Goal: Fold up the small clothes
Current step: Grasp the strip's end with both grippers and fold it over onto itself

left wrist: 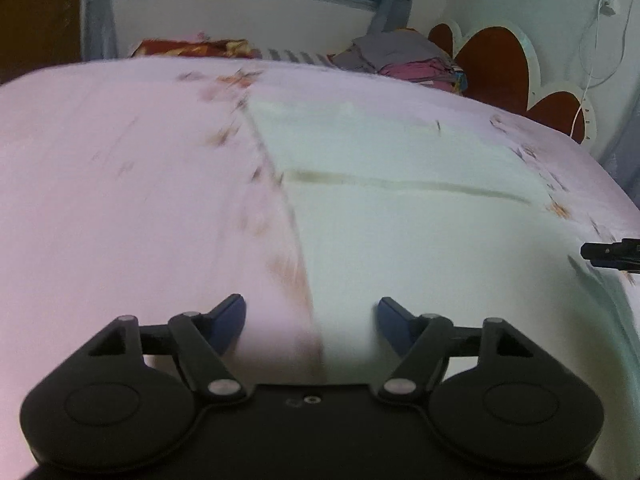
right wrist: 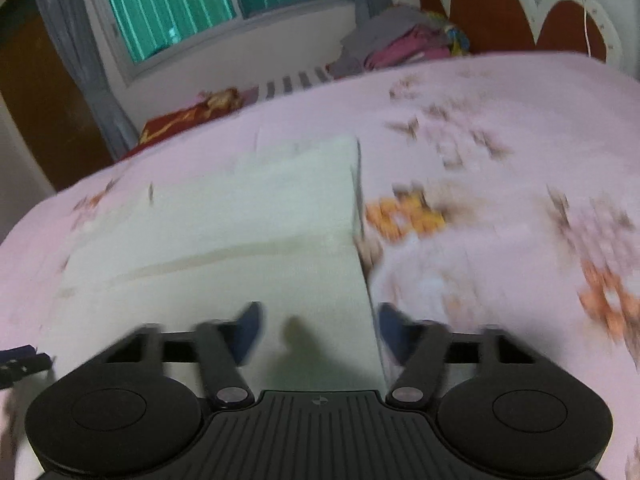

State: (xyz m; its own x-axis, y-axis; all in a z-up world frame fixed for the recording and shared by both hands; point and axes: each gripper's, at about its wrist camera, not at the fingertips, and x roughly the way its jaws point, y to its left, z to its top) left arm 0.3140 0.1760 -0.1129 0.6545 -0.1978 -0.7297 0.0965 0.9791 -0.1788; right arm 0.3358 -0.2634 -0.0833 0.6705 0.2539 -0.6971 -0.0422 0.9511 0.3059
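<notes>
My left gripper [left wrist: 312, 320] has its fingers spread with nothing between them, hanging over the left edge of the pale folded cloth [left wrist: 400, 184] that lies flat on the pink bed [left wrist: 120, 200]. My right gripper [right wrist: 318, 332] is spread too, empty, above the cloth's near right edge

Pink flowered bedsheet [left wrist: 120, 200], scalloped headboard [left wrist: 492, 56] (red-brown panels), teal window [right wrist: 172, 4], grey curtain [right wrist: 72, 52].
</notes>
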